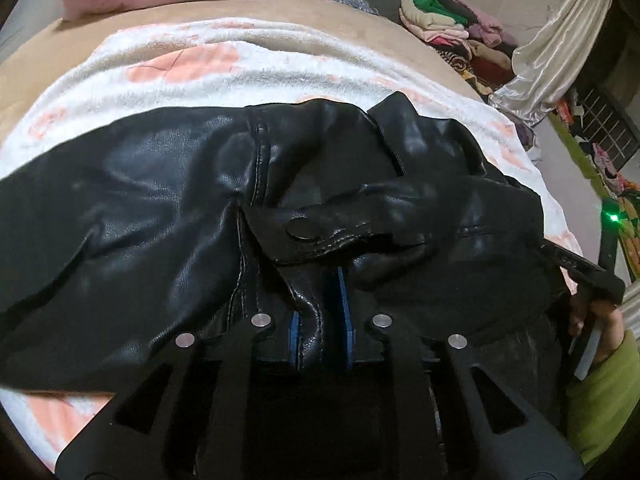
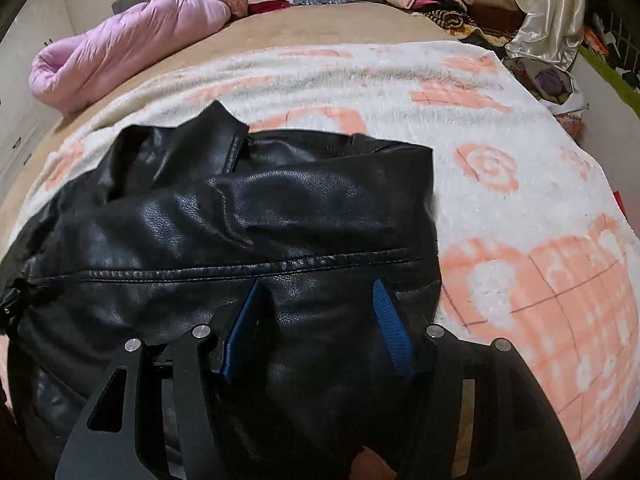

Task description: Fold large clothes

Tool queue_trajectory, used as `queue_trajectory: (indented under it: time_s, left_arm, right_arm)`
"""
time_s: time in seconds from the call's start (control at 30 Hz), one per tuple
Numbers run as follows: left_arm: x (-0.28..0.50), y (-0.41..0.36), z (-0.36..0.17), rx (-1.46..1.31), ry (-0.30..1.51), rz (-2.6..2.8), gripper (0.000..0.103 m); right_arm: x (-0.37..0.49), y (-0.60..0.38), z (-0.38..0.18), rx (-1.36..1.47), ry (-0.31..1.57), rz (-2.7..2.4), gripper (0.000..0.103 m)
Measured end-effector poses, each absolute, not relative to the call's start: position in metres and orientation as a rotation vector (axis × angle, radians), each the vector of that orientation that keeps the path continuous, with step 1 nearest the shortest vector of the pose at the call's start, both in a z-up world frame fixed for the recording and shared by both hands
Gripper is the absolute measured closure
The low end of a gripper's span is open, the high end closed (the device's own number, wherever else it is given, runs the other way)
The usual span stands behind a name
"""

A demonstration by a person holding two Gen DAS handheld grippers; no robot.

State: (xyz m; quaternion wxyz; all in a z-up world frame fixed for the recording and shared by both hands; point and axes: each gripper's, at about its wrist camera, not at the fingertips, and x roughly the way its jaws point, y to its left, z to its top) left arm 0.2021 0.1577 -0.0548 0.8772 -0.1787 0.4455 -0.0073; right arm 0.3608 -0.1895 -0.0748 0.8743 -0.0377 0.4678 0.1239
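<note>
Crumpled black leather jacket (image 2: pixel 240 220), seemingly half-folded, on blanket (image 2: pixel 500 200)

Left hand-held gripper (image 1: pixel 320 312): matte black frame with cut-out triangular windows in its linkage arms, four round silver pivot pins, blue pads on the fingers (image 1: pixel 344 320). Right hand-held gripper (image 2: pixel 316 332): same black linkage, same four silver pins, ribbed blue pads. A green indicator light (image 1: pixel 613 217) glows on its body. The person wears an olive-green sleeve (image 1: pixel 604 396).

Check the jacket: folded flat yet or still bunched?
Still bunched. The jacket lies rumpled on the blanket, a snap tab sticking up; the left gripper pinches a fold of it.
</note>
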Motion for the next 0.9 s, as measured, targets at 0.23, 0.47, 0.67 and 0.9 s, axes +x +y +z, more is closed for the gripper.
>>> queue_trajectory:
  time_s: [0.23,0.47,0.67,0.9]
  left_arm:
    - [0.176,0.152,-0.003,-0.283,0.829,0.030,0.060]
    - [0.167,0.122,-0.007,-0.259,0.883,-0.010,0.048]
    - [0.175,0.118,-0.053,-0.260,0.983,0.018,0.048]
    - [0.160,0.125,-0.035,-0.299,0.920,0.011,0.036]
  right_arm:
    - [0.310,-0.186,-0.034,-0.031,0.862,0.366,0.031]
    - [0.266,-0.152,-0.033,-0.090,0.873,0.450,0.028]
    - [0.261,-0.142,-0.067,-0.128,0.979,0.410,0.024]
    - [0.247,-0.144,-0.048,-0.088,0.914,0.418,0.016]
